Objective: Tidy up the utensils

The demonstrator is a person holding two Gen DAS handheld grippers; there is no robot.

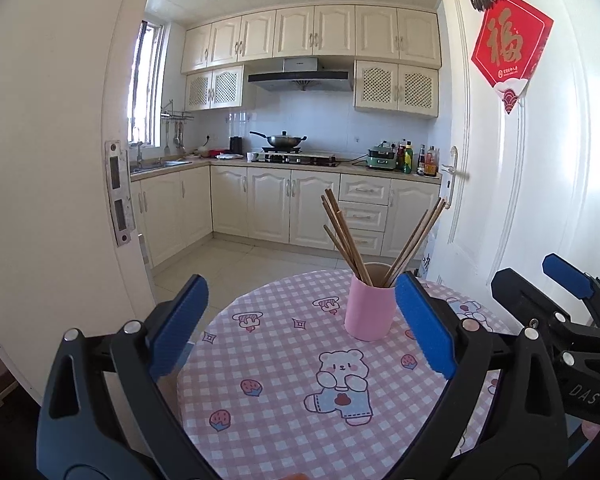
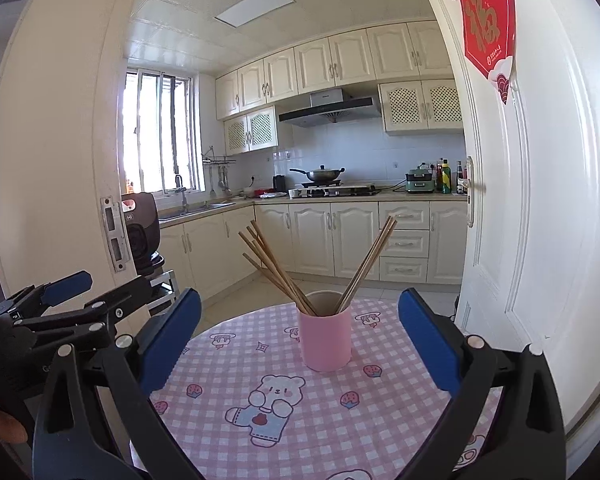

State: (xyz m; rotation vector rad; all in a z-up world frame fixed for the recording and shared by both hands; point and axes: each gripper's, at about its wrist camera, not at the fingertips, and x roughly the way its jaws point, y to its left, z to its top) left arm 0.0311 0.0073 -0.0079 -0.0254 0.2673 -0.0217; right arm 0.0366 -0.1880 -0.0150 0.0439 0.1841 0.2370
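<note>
Chopsticks (image 1: pixel 348 236) in pink cup (image 1: pixel 370 306), beyond both empty, wide-apart grippers

Matt pink cup (image 1: pixel 367 308), bare wooden chopsticks (image 1: pixel 346 236) — smooth, printed checked tablecloth (image 1: pixel 284 408) beneath.

Chopsticks (image 1: pixel 350 240) in cup (image 1: pixel 370 308) on table (image 1: pixel 276 400)

Bare tablecloth (image 1: pixel 284 400) all around the pink cup (image 1: pixel 370 306), open to approach. Above the rim, splayed chopsticks (image 1: pixel 346 236) blocking a straight descent.
</note>
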